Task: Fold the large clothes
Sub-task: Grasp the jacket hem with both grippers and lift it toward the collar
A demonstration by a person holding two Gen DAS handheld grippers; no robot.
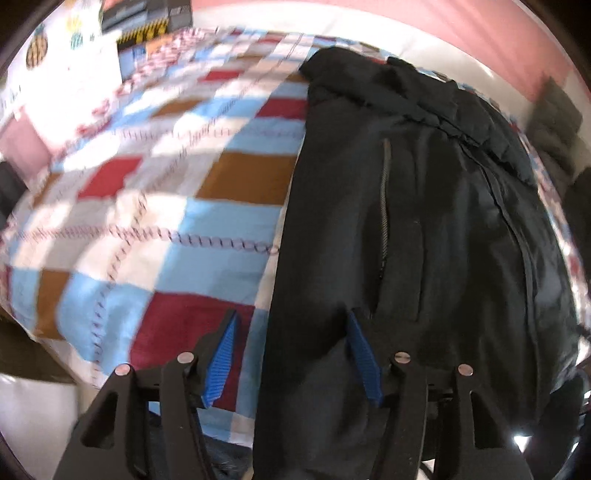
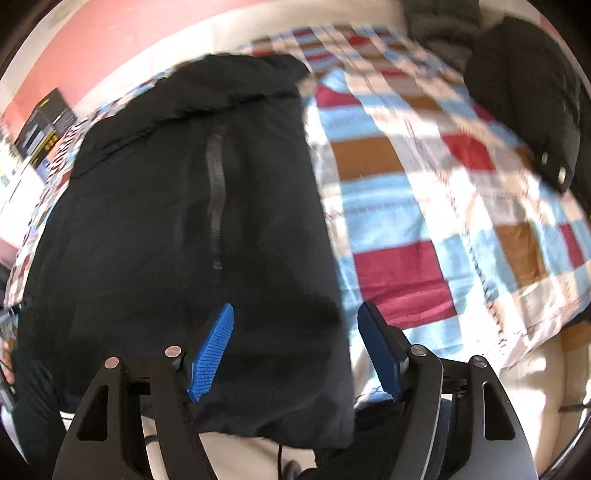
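A black jacket (image 1: 424,229) with zip pockets lies flat on a checked quilt (image 1: 155,206), collar end far from me. In the left wrist view my left gripper (image 1: 292,315) hovers over the jacket's left near edge. Its blue pads (image 1: 221,362) stand apart; one is over the quilt, the other over the black cloth, and nothing is pinched. In the right wrist view the jacket (image 2: 184,221) fills the left half. My right gripper (image 2: 295,308) straddles its right near edge with its jaws apart, the left pad (image 2: 212,350) over cloth and the right over the quilt (image 2: 406,229).
Another black garment with snap buttons (image 2: 528,107) lies at the quilt's far right, and a grey bundle (image 2: 439,26) sits beyond it. A black and yellow box (image 1: 147,22) and a white patterned pillow (image 1: 62,62) sit at the far left. A pink wall runs behind.
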